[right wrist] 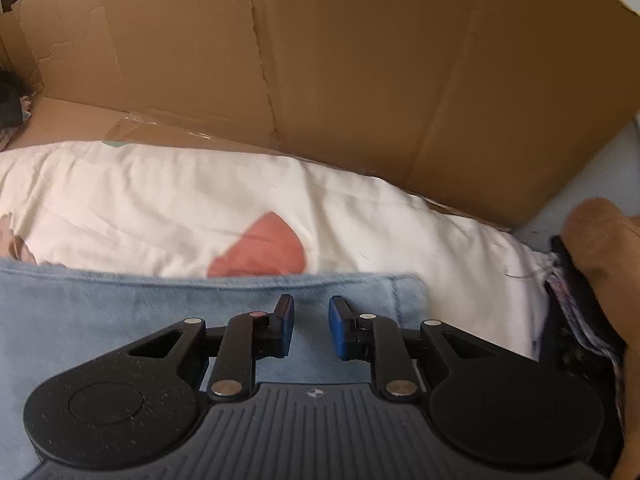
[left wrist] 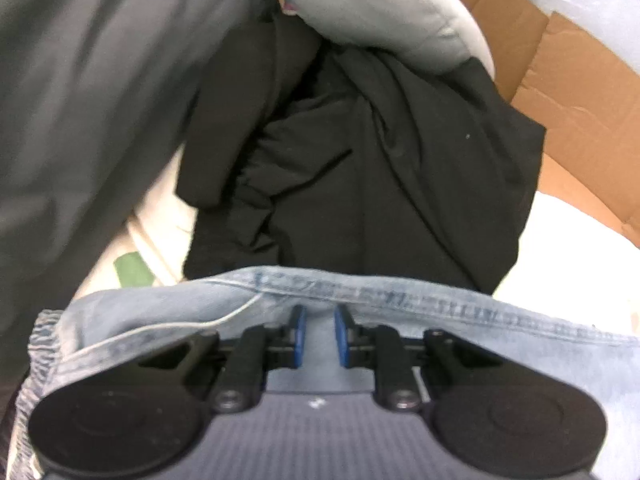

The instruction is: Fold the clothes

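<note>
The left gripper (left wrist: 320, 334) is seen with its blue pads (left wrist: 299, 330) set narrowly apart, a fold of the light-blue denim garment (left wrist: 400, 308) lying between them; whether the pads actually press on the cloth cannot be told from the left wrist view. The stitched hem of the denim runs across just ahead of the fingertips, and a gathered elastic edge is noted at the lower left.

The right gripper (right wrist: 310, 326) is seen with a clear gap between its pads (right wrist: 285, 328). Denim (right wrist: 120, 320) is visible behind and below that gap, but a pinch cannot be confirmed; the pads appear not to bear on it. The denim's edge and one corner lie just beyond the right fingertips.

Beyond the denim, in the left wrist view, a crumpled black garment (left wrist: 360, 160) is recorded, with a dark grey cloth (left wrist: 80, 100) to its left and a pale grey padded item (left wrist: 380, 8) above it. A cream cloth with a red patch (right wrist: 256, 248) lies under the denim in the right wrist view. A cardboard box wall (right wrist: 360, 60) stands behind it. At the right edge a hand (right wrist: 608, 264) is partly in view, resting on a dark patterned object that is too blurred to identify.
</note>
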Action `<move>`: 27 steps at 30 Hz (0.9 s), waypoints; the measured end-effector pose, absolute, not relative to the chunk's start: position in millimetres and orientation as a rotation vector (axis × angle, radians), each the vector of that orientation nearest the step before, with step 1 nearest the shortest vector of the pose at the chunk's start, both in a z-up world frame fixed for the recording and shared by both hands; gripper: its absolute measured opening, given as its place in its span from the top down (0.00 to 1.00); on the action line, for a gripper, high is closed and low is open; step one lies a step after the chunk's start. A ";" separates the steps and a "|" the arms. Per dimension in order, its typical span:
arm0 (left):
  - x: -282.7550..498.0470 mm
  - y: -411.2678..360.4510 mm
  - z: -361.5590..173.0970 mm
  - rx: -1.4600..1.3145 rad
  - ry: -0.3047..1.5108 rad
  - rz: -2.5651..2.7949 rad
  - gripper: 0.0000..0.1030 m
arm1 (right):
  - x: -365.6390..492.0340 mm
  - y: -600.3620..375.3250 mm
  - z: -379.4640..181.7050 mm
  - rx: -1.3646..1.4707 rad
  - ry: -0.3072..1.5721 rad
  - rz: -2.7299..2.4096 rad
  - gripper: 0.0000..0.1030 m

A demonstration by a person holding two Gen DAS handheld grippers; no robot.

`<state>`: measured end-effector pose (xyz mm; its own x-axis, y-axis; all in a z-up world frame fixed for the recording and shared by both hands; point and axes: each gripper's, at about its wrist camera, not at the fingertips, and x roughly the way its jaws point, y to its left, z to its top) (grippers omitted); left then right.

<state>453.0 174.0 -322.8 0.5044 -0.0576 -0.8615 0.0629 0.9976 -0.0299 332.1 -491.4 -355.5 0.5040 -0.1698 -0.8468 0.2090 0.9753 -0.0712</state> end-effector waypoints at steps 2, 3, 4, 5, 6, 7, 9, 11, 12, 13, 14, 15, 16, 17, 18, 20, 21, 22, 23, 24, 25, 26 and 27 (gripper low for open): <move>446.0 185.0 -318.9 0.003 1.026 -0.071 0.82 | 325.4 -495.7 -355.9 0.037 0.989 -0.242 0.75; 442.5 192.2 -316.6 -0.004 1.013 -0.063 0.82 | 324.5 -500.9 -355.7 0.046 0.981 -0.257 0.75; 439.4 199.1 -314.8 -0.011 1.000 -0.049 0.82 | 323.9 -505.7 -355.8 0.057 0.974 -0.270 0.75; 437.4 205.9 -314.5 -0.020 0.995 -0.030 0.82 | 324.6 -508.3 -356.9 0.070 0.976 -0.278 0.76; 435.4 212.7 -314.3 -0.028 0.990 -0.010 0.83 | 327.5 -509.2 -358.5 0.076 0.981 -0.279 0.76; 434.1 219.7 -314.6 -0.038 0.988 0.008 0.83 | 330.1 -509.2 -360.1 0.078 0.985 -0.278 0.75; 435.8 234.0 -319.6 -0.067 1.003 0.036 0.83 | 333.8 -503.8 -362.1 0.053 0.991 -0.257 0.75; 436.6 242.4 -325.0 -0.110 1.007 0.055 0.83 | 337.5 -498.4 -364.1 0.029 0.996 -0.236 0.75; 437.6 245.6 -327.6 -0.126 1.009 0.063 0.83 | 339.2 -496.1 -365.4 0.018 1.002 -0.228 0.75; 441.0 245.4 -330.2 -0.124 1.012 0.068 0.83 | 340.5 -495.2 -367.4 0.013 1.015 -0.231 0.75; 445.2 245.4 -333.5 -0.121 1.015 0.072 0.83 | 341.7 -495.3 -369.2 0.012 1.024 -0.231 0.75; 445.6 244.2 -335.8 -0.124 1.022 0.078 0.83 | 343.1 -495.6 -370.5 0.012 1.031 -0.231 0.75; 446.9 243.4 -338.7 -0.128 1.030 0.085 0.83 | 345.1 -496.2 -371.6 0.014 1.038 -0.233 0.75; 451.1 243.8 -343.6 -0.137 1.040 0.092 0.84 | 347.0 -496.6 -372.5 0.014 1.045 -0.233 0.75; 455.2 244.1 -348.3 -0.146 1.050 0.100 0.85 | 348.8 -496.3 -373.0 0.008 1.052 -0.232 0.75; 461.2 243.2 -354.3 -0.151 1.062 0.113 0.85 | 352.0 -495.2 -373.9 -0.014 1.067 -0.227 0.76; 463.6 242.5 -356.6 -0.150 1.065 0.117 0.85 | 353.5 -495.3 -373.9 -0.013 1.074 -0.229 0.76; 465.1 241.9 -357.5 -0.146 1.067 0.117 0.85 | 355.0 -495.4 -373.8 -0.012 1.081 -0.231 0.76; 465.8 242.7 -357.2 -0.150 1.072 0.115 0.85 | 356.5 -495.5 -373.7 -0.012 1.088 -0.232 0.76; 465.9 244.4 -355.9 -0.158 1.079 0.110 0.86 | 357.8 -495.6 -373.7 -0.011 1.095 -0.234 0.76; 465.2 246.2 -353.2 -0.163 1.086 0.100 0.86 | 358.6 -495.6 -373.6 -0.011 1.099 -0.234 0.76; 463.6 247.8 -349.2 -0.161 1.093 0.088 0.86 | 359.3 -495.7 -373.5 -0.011 1.104 -0.234 0.76; 460.9 249.3 -343.9 -0.153 1.098 0.075 0.86 | 359.8 -495.7 -373.4 -0.010 1.107 -0.235 0.76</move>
